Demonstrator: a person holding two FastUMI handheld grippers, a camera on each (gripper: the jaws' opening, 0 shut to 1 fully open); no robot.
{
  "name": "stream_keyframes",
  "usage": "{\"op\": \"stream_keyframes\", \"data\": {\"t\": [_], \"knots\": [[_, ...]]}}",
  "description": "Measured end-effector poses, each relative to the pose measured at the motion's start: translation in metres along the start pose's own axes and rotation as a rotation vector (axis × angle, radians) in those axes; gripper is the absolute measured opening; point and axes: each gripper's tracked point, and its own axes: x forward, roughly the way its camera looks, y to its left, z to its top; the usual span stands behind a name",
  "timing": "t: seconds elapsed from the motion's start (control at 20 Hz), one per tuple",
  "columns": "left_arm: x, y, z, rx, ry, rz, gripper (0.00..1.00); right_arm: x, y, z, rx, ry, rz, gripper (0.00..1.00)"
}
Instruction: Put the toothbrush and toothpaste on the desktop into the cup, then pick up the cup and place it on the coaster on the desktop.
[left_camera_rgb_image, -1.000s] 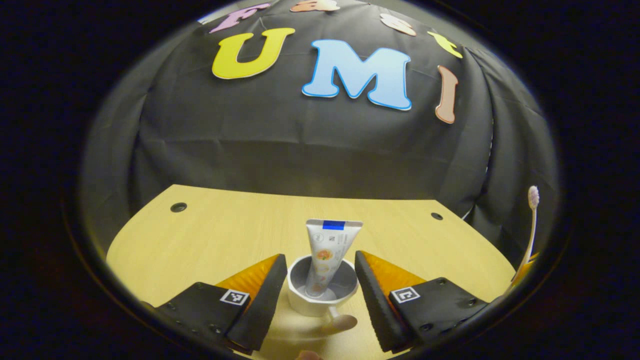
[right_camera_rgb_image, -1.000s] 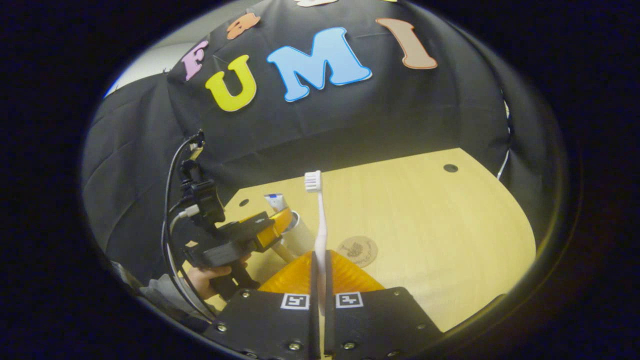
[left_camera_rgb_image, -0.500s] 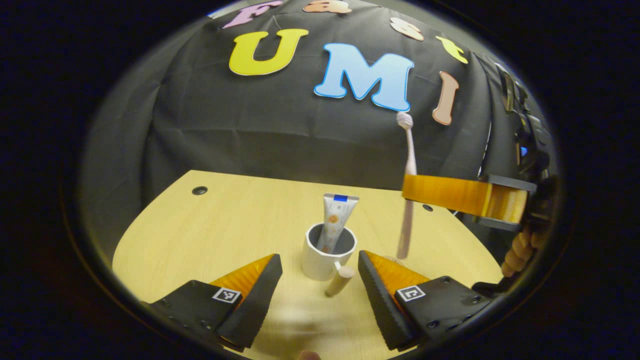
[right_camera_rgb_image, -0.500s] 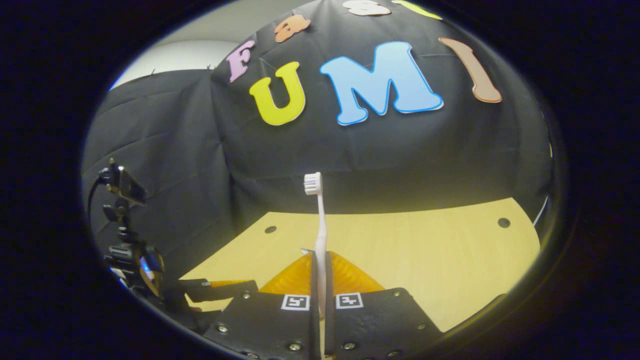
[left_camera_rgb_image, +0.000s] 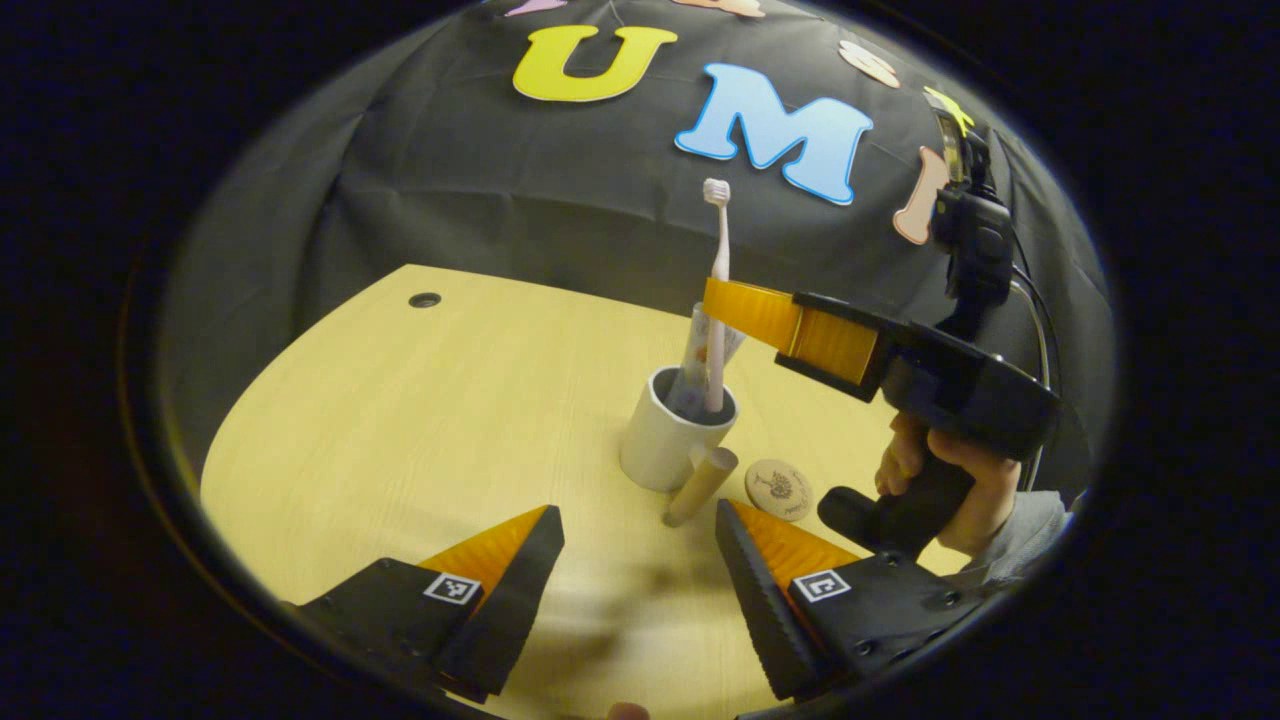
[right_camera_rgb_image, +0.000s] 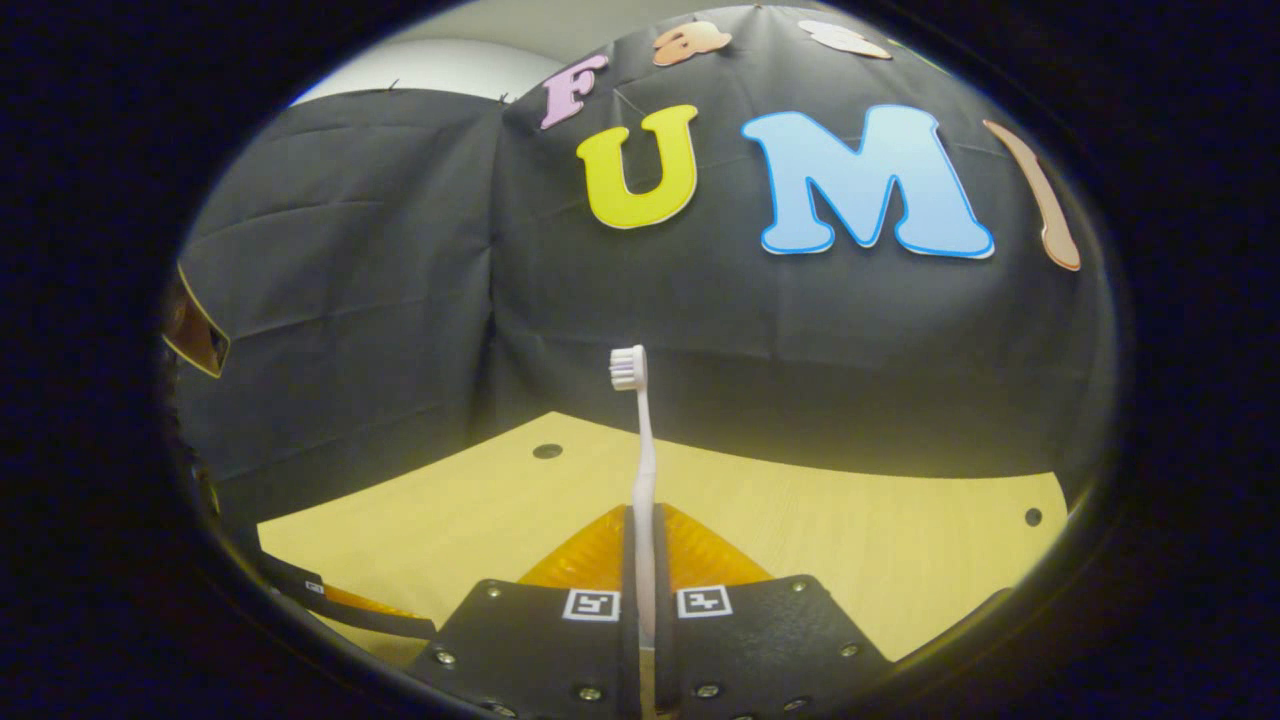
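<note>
A white cup (left_camera_rgb_image: 665, 440) with a wooden handle (left_camera_rgb_image: 700, 486) stands on the wooden desktop (left_camera_rgb_image: 400, 420). The toothpaste tube (left_camera_rgb_image: 692, 360) stands in it. In the left gripper view, the right gripper (left_camera_rgb_image: 716, 300) is shut on a pink toothbrush (left_camera_rgb_image: 717, 290), held upright with its lower end inside the cup's mouth. In the right gripper view the toothbrush (right_camera_rgb_image: 640, 450) rises head up from between the right gripper's (right_camera_rgb_image: 644, 560) closed fingers. My left gripper (left_camera_rgb_image: 640, 560) stands open near the desk's front, short of the cup. A round coaster (left_camera_rgb_image: 779, 489) lies just right of the cup.
A hand (left_camera_rgb_image: 950, 480) and grey sleeve hold the right gripper's grip at the right of the left gripper view. The desktop has small cable holes (left_camera_rgb_image: 424, 300) near its far edge. Black cloth closes off the back.
The right gripper carried the toothbrush from beside the cup to over it, and the handle end now sits in the cup. My left gripper drew back from the cup and stayed open.
</note>
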Motion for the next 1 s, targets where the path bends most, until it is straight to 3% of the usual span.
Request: {"op": "stream_keyframes", "data": {"t": [0.15, 0.2, 0.4, 0.45, 0.75, 1.0], "knots": [[0.000, 0.005, -0.001, 0.017, 0.000, -0.008, 0.95, -0.002, -0.001, 0.000, 0.015, 0.007, -0.017, 0.07], [0.000, 0.003, -0.002, 0.013, 0.002, -0.012, 0.97, -0.006, -0.002, 0.001, 0.011, 0.011, -0.029, 0.16], [-0.003, -0.001, -0.003, 0.017, 0.003, -0.015, 0.95, -0.021, -0.009, 0.008, 0.016, 0.014, -0.059, 0.76], [-0.003, -0.002, -0.003, 0.024, 0.006, -0.015, 0.95, -0.026, -0.013, 0.010, 0.020, 0.010, -0.074, 0.80], [0.007, -0.019, 0.004, 0.049, 0.049, -0.022, 0.97, -0.106, -0.048, 0.029, 0.081, 0.015, -0.190, 0.80], [0.030, -0.037, 0.005, 0.049, 0.137, -0.027, 0.95, -0.163, -0.086, 0.020, 0.132, 0.034, -0.294, 0.80]]}}
